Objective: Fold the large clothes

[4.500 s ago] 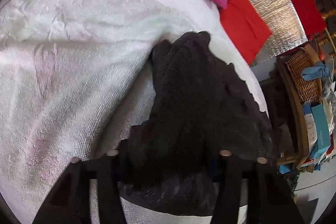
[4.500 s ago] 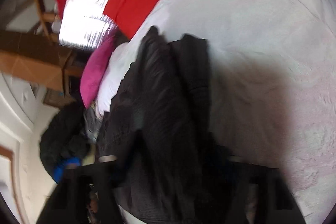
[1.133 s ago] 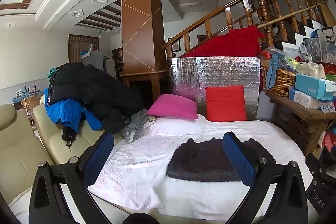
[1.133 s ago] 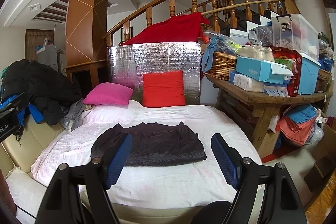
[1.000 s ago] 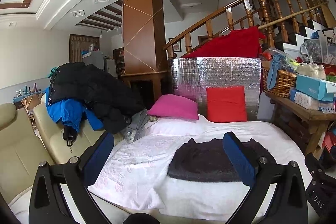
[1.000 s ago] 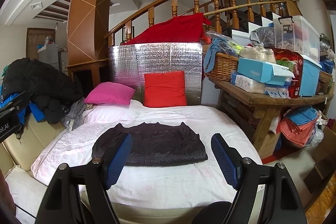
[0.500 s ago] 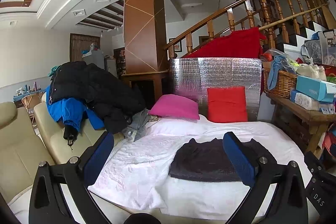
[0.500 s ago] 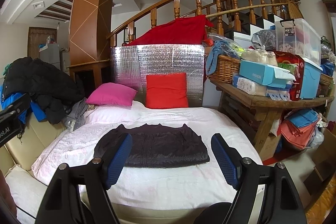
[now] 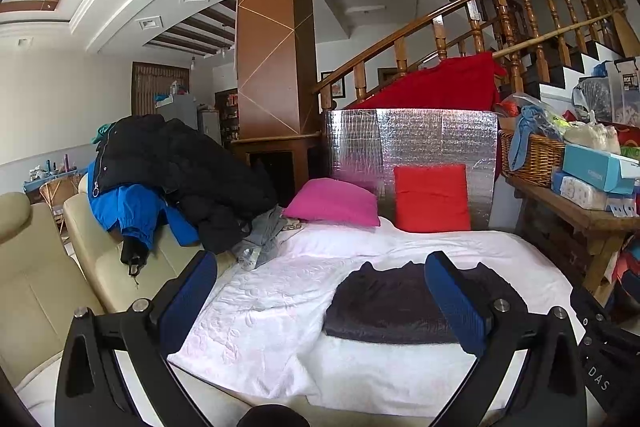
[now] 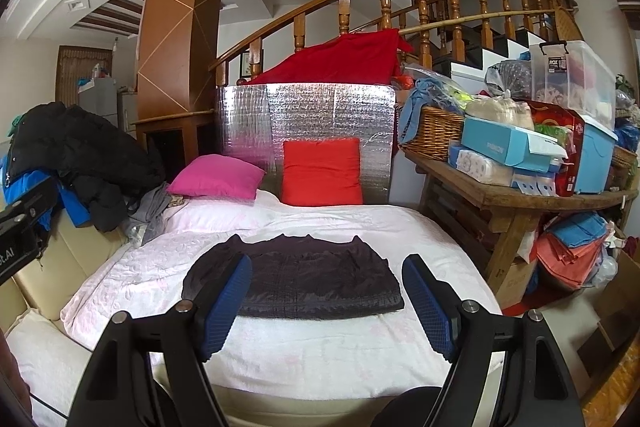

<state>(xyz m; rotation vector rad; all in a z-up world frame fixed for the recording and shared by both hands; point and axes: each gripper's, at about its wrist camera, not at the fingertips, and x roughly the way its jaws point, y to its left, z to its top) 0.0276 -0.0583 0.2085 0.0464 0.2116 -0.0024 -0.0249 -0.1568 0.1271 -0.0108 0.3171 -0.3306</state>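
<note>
Both two-finger tongs, left gripper (image 9: 320,301) and right gripper (image 10: 326,301), hang open and empty above the folded dark knitted garment (image 10: 294,281) on the white bedspread (image 10: 320,343); judged best next, check the edges lie square before another fold.

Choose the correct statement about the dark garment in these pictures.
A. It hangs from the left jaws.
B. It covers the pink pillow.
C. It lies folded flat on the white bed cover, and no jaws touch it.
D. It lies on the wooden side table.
C. The dark garment lies as a flat folded shape on the white bed cover, while both grippers stand open and empty in front of it.
</note>
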